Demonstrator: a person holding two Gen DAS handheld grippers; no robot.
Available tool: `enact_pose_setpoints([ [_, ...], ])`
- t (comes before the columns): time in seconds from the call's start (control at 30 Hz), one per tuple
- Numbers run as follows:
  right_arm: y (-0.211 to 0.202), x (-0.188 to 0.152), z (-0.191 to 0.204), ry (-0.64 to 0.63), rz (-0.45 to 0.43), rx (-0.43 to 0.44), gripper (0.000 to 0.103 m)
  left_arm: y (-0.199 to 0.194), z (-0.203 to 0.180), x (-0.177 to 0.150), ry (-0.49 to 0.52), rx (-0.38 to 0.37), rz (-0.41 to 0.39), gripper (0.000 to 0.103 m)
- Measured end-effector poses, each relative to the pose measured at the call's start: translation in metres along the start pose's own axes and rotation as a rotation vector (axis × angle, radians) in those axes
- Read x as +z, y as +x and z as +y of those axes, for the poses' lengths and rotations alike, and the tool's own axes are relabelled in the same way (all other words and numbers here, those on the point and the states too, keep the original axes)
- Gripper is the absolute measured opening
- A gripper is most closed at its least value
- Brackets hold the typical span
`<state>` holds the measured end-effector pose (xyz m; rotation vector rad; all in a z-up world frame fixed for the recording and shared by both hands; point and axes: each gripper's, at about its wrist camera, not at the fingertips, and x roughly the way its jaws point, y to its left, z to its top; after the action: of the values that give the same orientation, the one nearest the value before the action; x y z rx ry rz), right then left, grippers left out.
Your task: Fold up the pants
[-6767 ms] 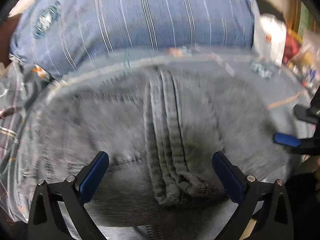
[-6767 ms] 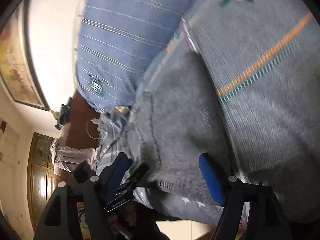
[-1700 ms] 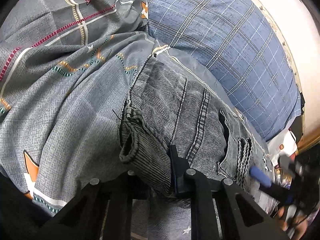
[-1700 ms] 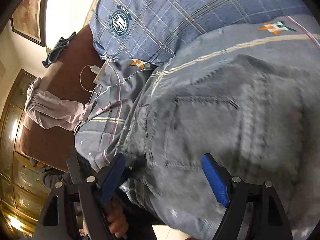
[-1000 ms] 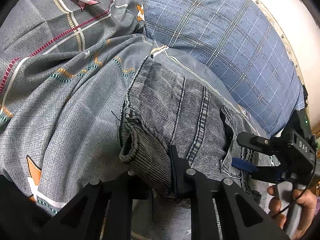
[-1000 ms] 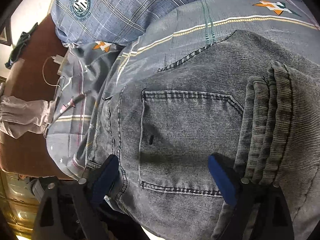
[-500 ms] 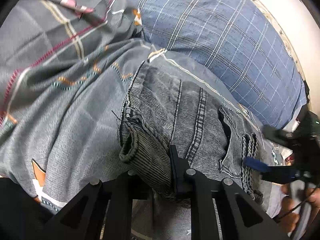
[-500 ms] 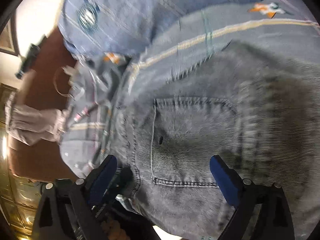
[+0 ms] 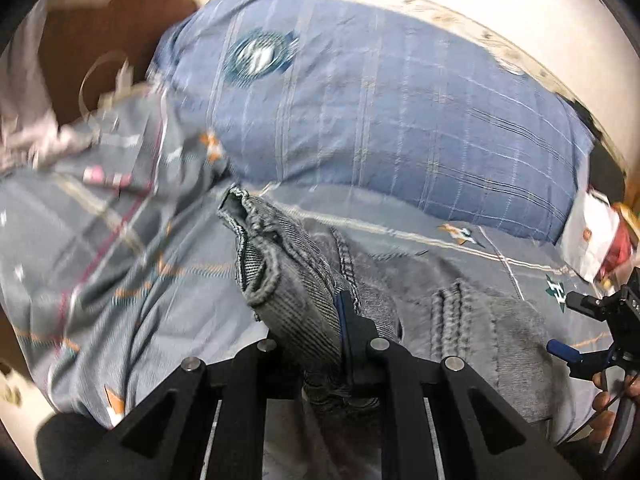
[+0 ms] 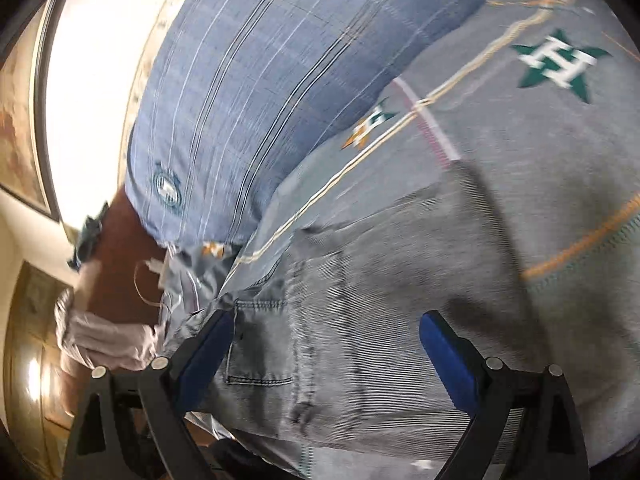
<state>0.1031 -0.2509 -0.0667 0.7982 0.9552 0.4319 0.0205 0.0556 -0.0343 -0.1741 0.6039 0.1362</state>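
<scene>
The grey denim pants [image 9: 472, 320] lie on the bed, and one bunched end of them [image 9: 280, 272] is lifted. My left gripper [image 9: 320, 344] is shut on that bunched denim and holds it up above the bedsheet. In the right wrist view the pants [image 10: 360, 320] fill the lower middle, with a stitched pocket at the left. My right gripper [image 10: 328, 344] is open just above them with nothing between its blue pads. It also shows at the right edge of the left wrist view [image 9: 592, 344].
A blue plaid pillow [image 9: 380, 120] lies behind the pants against the wall. The grey patterned bedsheet [image 9: 100, 240] covers the bed. A brown surface with a cable and pale cloth [image 10: 104, 336] is at the left. A white bag [image 9: 592, 236] sits at the far right.
My left gripper has lifted and swung with the bunched denim, so the pillow now fills the upper view. My right gripper has shifted over the pants and stays open.
</scene>
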Motion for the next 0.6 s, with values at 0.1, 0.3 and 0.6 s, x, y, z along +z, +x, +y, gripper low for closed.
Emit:
enact_pose_setpoints([
  [0.1,-0.003,-0.004,-0.019,0.017,0.015,0.028,0.096,-0.003,-0.004,0.003,0.001,0.014,0.005,0.015],
  [0.3,0.005,-0.012,-0.010,-0.041,0.055,0.057,0.096,0.013,0.053,-0.019,-0.190,0.067,0.135,0.015],
  [0.6,0.021,-0.020,-0.002,-0.089,0.089,0.029,0.096,0.012,0.060,-0.014,-0.245,0.062,0.156,0.015],
])
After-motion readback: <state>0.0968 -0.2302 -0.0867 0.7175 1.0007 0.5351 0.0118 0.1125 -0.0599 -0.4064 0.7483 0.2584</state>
